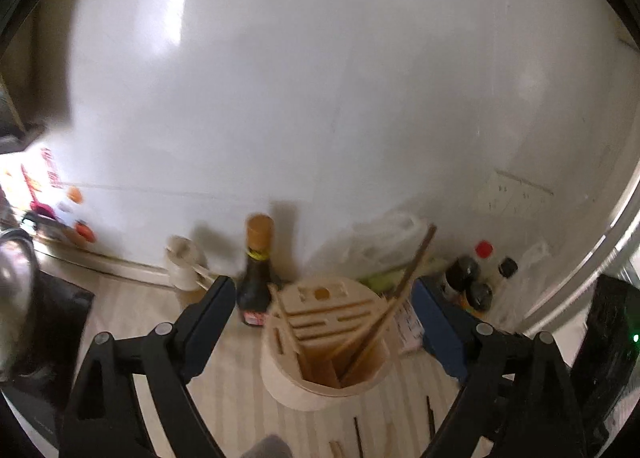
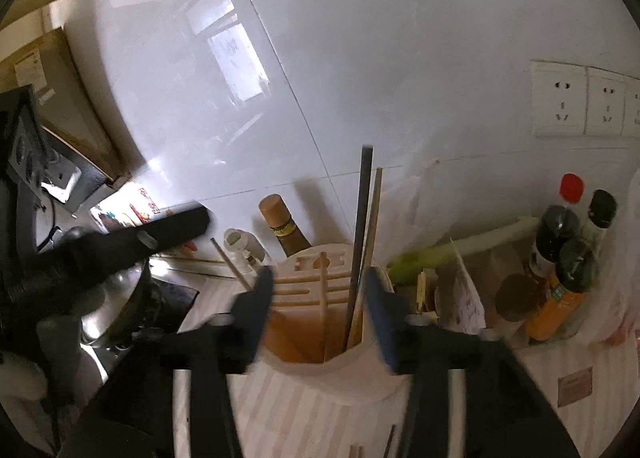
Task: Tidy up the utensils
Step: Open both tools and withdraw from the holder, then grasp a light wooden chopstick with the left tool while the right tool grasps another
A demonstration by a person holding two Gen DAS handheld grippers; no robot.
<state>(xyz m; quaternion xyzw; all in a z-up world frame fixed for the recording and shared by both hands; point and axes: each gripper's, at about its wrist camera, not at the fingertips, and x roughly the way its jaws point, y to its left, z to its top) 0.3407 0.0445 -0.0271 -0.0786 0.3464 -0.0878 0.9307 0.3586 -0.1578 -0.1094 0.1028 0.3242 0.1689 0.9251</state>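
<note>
1. Chopsticks (image 1: 394, 310) are what the left wrist view centres on: two pale sticks lean in the front compartment of the round wooden holder (image 1: 324, 346), their tops tilted up and to the right. The holder stands on the striped surface (image 1: 240, 398) against the white wall, between the spread fingers of the left gripper (image 1: 324, 322). These fingers stand wide apart and hold nothing; neither pad touches the holder

2. Same view, the risks: more sticks (image 1: 430, 416) lie loose on the surface just in front of the holder. A reach down for them could knock the holder's near wall, and the leaning pair would swing or tip out. The dark sauce bottle (image 1: 256, 278) stands just beside the left finger, so a sideways move could topple it

3. The right wrist view shows the holder (image 2: 332, 358) from closer, with a dark stick (image 2: 360, 234) and a pale one (image 2: 372, 242) standing nearly upright in it and another pale stick (image 2: 323, 298) left of them. The right gripper (image 2: 320, 310) is roughly half open around the holder's top; I judge it empty, since no pad presses on a stick

4. Risks here: the upright sticks rise between the fingers, so lifting or turning could catch and flick them out. The left gripper (image 2: 172, 232) hangs close by on the left, and the two could collide over the holder. Bottles (image 2: 560, 266) crowd the right side, within range of a careless swing
</note>
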